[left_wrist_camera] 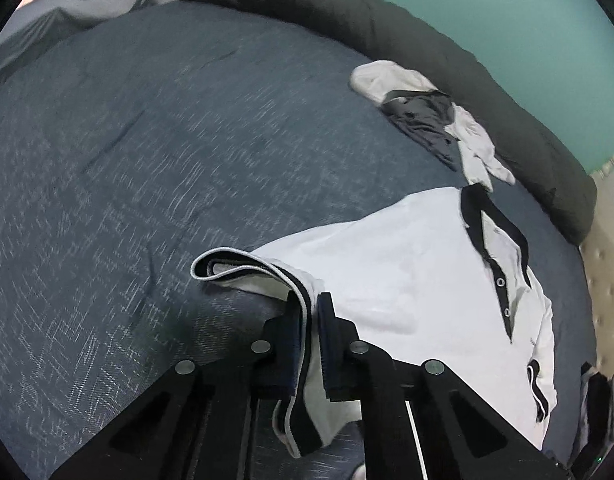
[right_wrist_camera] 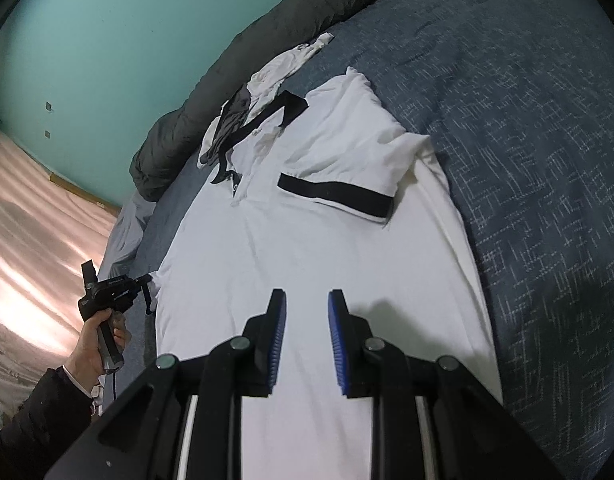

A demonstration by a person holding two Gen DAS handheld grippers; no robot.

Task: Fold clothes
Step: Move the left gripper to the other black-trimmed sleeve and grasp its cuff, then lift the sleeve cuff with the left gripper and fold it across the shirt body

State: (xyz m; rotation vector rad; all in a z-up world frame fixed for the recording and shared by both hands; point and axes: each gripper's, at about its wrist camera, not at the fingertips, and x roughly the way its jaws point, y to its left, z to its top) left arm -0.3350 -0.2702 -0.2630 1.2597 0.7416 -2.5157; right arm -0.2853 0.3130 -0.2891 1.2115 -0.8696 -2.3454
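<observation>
A white polo shirt [right_wrist_camera: 307, 240] with black collar and cuffs lies front up on the blue bedspread [left_wrist_camera: 147, 140]. Its one sleeve is folded inward across the chest, black cuff [right_wrist_camera: 335, 196] showing. My left gripper [left_wrist_camera: 309, 312] is shut on the other sleeve's black-edged cuff [left_wrist_camera: 243, 268], which is lifted off the bed and drapes over the fingers. In the right wrist view that left gripper [right_wrist_camera: 147, 280] sits at the shirt's left edge, held by a hand [right_wrist_camera: 99, 340]. My right gripper [right_wrist_camera: 307, 300] stands open over the shirt's lower front, nothing between its blue pads.
A heap of white and grey clothes [left_wrist_camera: 431, 120] lies beyond the shirt's collar [right_wrist_camera: 267, 116]. Behind it a dark green rolled duvet [left_wrist_camera: 387, 28] runs along the teal wall. The bare mattress edge [left_wrist_camera: 607, 260] shows at the right of the left wrist view.
</observation>
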